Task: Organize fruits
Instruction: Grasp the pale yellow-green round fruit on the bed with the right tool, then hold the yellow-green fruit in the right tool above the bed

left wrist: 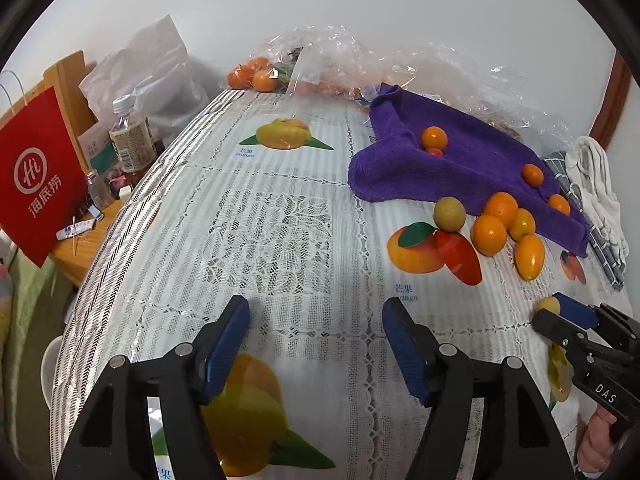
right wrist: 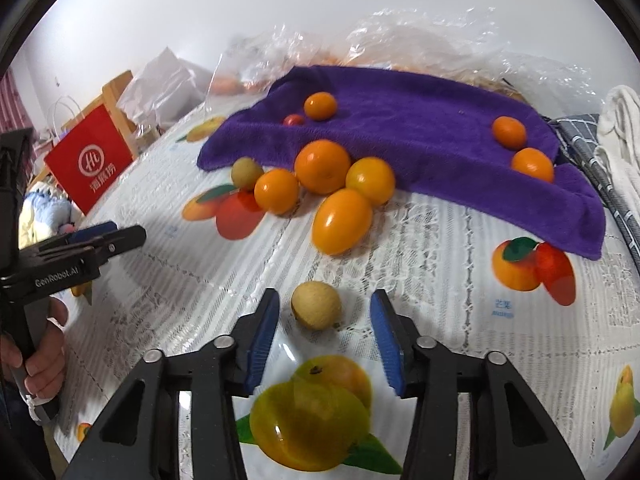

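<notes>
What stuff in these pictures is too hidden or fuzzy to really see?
- Clear plastic bags, right wrist view: crinkles and glare hide what is inside.
- Small red fruit, left wrist view: half sunk in a fold of the purple towel.
- Bottle label, left wrist view: too small to read.
- Tan round fruit, left wrist view: partly covered by the right gripper.
- White bowl, left wrist view: mostly behind the table edge.

Counts, right wrist view: 8 orange fruits [right wrist: 322, 166], 4 on the purple towel [right wrist: 400, 128], 4 bunched at its 7 o'clock edge. 2 tan longans [right wrist: 316, 305]. 1 small red fruit [right wrist: 294, 120]. 1 red bag [right wrist: 90, 160].
</notes>
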